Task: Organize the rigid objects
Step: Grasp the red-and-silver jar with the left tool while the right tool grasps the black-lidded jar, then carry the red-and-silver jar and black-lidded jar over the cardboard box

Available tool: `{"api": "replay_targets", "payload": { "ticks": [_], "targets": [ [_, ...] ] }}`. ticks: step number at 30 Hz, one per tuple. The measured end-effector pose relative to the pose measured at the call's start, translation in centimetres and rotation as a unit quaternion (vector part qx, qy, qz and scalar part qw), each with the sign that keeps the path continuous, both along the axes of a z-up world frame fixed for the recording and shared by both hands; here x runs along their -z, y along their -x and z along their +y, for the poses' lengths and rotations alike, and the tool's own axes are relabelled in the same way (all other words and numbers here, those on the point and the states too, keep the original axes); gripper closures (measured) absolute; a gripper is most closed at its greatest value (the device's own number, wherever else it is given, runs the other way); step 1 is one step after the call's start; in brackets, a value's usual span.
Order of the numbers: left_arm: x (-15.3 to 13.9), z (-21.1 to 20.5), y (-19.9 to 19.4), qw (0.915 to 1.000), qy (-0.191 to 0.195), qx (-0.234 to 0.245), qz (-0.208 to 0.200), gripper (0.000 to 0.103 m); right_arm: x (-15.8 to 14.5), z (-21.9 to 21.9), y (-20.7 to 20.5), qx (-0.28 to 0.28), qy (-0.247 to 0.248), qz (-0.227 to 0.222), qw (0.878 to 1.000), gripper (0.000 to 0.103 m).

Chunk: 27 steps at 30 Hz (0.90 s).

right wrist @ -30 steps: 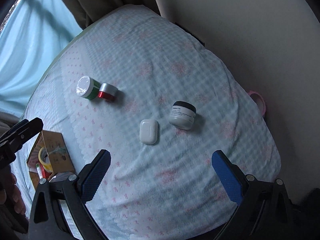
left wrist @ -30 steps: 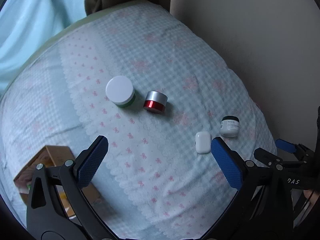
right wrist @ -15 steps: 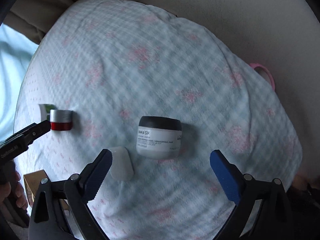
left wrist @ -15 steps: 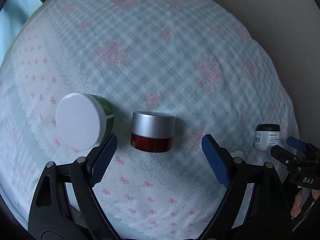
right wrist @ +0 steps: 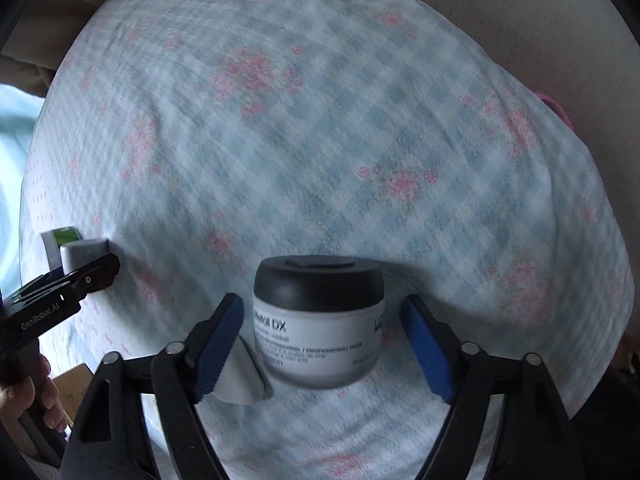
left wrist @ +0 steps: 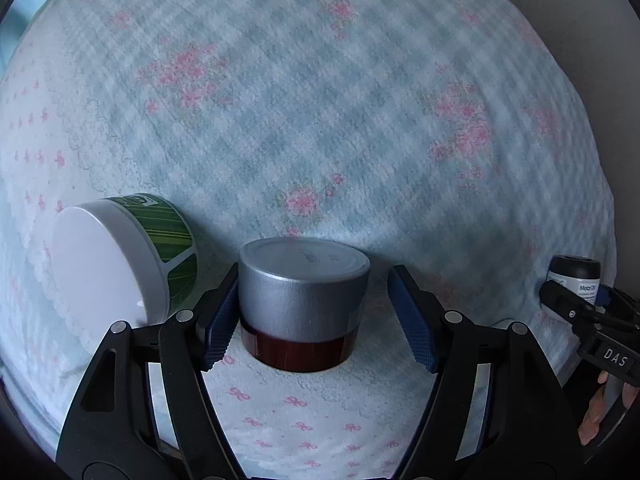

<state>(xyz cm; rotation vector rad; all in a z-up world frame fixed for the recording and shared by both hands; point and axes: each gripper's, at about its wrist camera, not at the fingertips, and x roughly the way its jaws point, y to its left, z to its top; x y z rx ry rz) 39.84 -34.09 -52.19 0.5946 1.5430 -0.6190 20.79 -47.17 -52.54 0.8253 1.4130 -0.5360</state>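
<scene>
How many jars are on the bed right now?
3: a silver-lidded jar between the left gripper's fingers, a green jar beside it, and a black-lidded jar between the right gripper's fingers.

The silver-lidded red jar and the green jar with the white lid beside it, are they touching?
Apart. The left wrist view shows a strip of bedspread, with one blue pad of the left tool in it, between the red jar and the green jar.

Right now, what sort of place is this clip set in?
Probably a bedroom at home: small cosmetic jars, a silver-lidded red jar and a black-lidded white jar, stand on a soft blue checked floral cover, likely a bed, beside a plain wall.
</scene>
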Motion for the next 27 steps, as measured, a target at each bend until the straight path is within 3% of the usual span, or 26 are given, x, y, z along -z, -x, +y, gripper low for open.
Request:
{"api": "replay_targets", "payload": {
  "ticks": [2,4,10,17,20,27],
  "targets": [
    [0.2,-0.3,0.2,0.9999,-0.008,0.007,-0.010,0.044,0.2,-0.4,0.0,0.006,0.000,0.003,1.000,0.029],
    [0.2,-0.2,0.1,0.9999,-0.009,0.002,-0.010,0.052,0.4,-0.8,-0.1,0.010,0.004,0.008,1.000,0.038],
    [0.2,0.3,-1.0,0.9999,-0.006,0.005,-0.012,0.052,0.2,-2.3,0.2,0.010,0.007,0.003,1.000,0.050],
    [-1.1,0.3,0.7,0.9998,0.010,-0.006,-0.018,0.053,-1.1,-1.6,0.7,0.007,0.011,-0.002,1.000,0.051],
    [-3.4,1.5,1.3,0.9994,0.020,-0.013,-0.027,0.053,-2.2,-0.4,0.9,0.006,0.018,-0.007,1.000,0.051],
    [-11.2,4.1,3.2,0.9949,0.065,-0.050,-0.058,0.053,-8.4,-0.3,1.9,-0.009,0.039,-0.045,0.998,0.051]
  ]
}}
